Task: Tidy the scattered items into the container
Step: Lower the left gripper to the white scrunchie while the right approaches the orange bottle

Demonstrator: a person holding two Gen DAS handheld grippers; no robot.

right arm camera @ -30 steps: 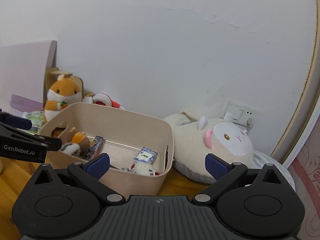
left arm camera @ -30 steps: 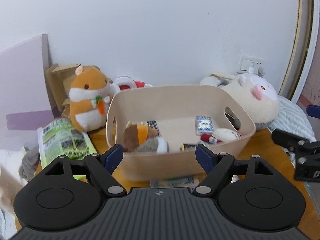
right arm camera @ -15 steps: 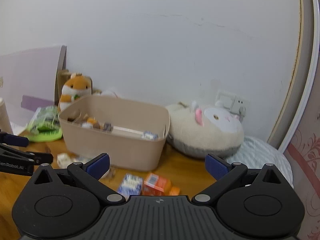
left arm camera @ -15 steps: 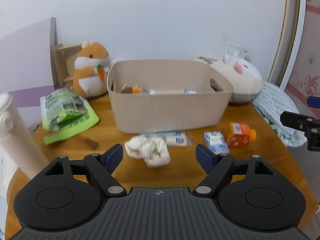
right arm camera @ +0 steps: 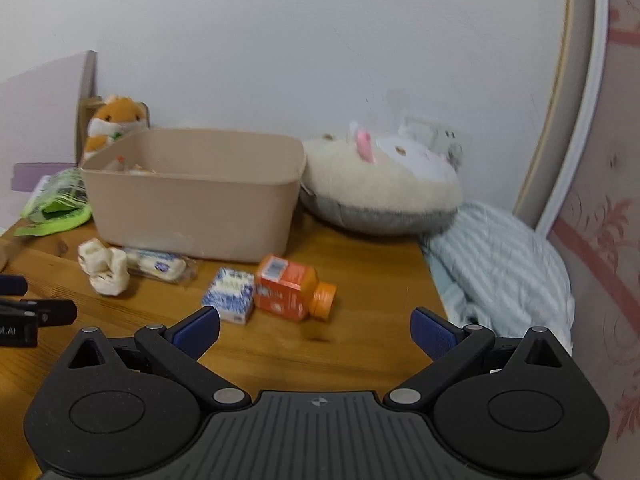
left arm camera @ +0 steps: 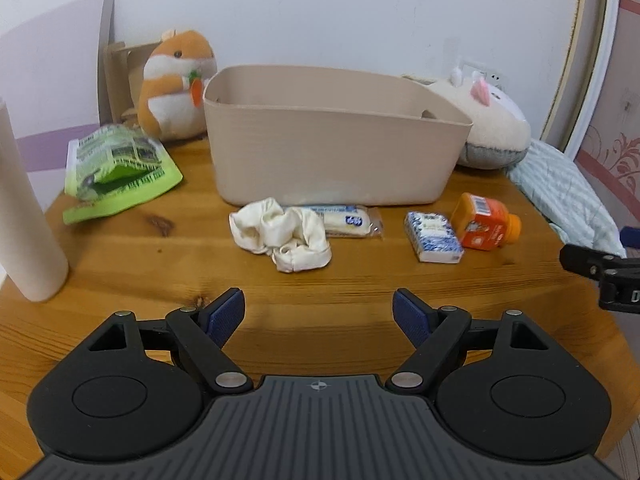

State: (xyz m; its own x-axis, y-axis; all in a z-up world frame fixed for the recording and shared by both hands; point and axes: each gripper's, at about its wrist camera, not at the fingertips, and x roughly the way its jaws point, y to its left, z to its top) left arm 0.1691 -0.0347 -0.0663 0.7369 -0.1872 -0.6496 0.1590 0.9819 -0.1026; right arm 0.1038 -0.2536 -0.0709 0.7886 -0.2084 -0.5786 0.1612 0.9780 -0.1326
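A beige bin (left arm camera: pixel 336 152) stands on the wooden table (left arm camera: pixel 320 300); it also shows in the right wrist view (right arm camera: pixel 192 200). In front of it lie a crumpled white cloth (left arm camera: pixel 282 236), a wrapped snack bar (left arm camera: pixel 346 220), a blue-white carton (left arm camera: pixel 434 236) and an orange bottle (left arm camera: pixel 484 224) on its side. The right wrist view shows the cloth (right arm camera: pixel 104 268), snack bar (right arm camera: pixel 160 266), carton (right arm camera: pixel 230 290) and bottle (right arm camera: pixel 292 288). My left gripper (left arm camera: pixel 318 314) is open and empty, short of the cloth. My right gripper (right arm camera: pixel 314 330) is open and empty, short of the bottle.
An orange hamster plush (left arm camera: pixel 176 84) and a green pouch (left arm camera: pixel 116 168) sit left of the bin. A white plush (left arm camera: pixel 492 128) lies to its right, by a striped cloth (right arm camera: pixel 500 264) at the table's right edge. A white cylinder (left arm camera: pixel 24 216) stands at the near left.
Both grippers have pulled back and down from over the bin, toward the table's near side. The items in front of the bin have come into view. Both stay open.
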